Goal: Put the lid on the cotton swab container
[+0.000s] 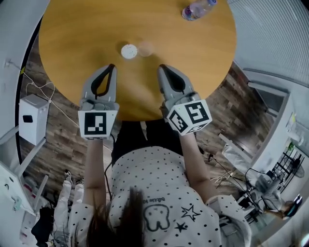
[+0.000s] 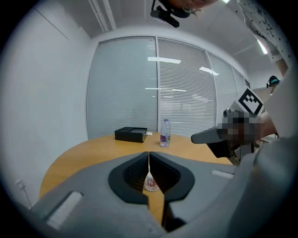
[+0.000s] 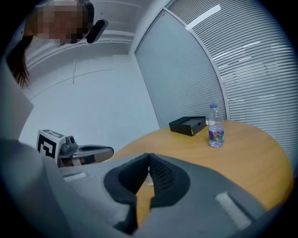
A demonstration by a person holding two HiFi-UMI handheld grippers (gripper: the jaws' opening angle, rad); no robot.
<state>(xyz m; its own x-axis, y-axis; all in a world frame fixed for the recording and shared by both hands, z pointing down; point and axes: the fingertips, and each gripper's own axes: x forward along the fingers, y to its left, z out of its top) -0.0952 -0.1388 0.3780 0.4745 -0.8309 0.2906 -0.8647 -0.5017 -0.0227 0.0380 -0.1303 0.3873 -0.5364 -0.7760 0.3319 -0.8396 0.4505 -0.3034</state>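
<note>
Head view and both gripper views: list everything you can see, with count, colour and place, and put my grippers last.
table: one, round, wood-brown, in front of the person
cotton swab container: one, white, on the table ahead of the grippers, lid off
lid: one, clear, on the table just right of the container
water bottle: one, clear with a purple label, far right of the table
black box: one, black, far edge of the table, left of the bottle
white unit: one, white, on the floor left of the table
left gripper: one, grey, jaws shut, empty, over the near table edge
right gripper: one, grey, jaws shut, empty, beside the left
</note>
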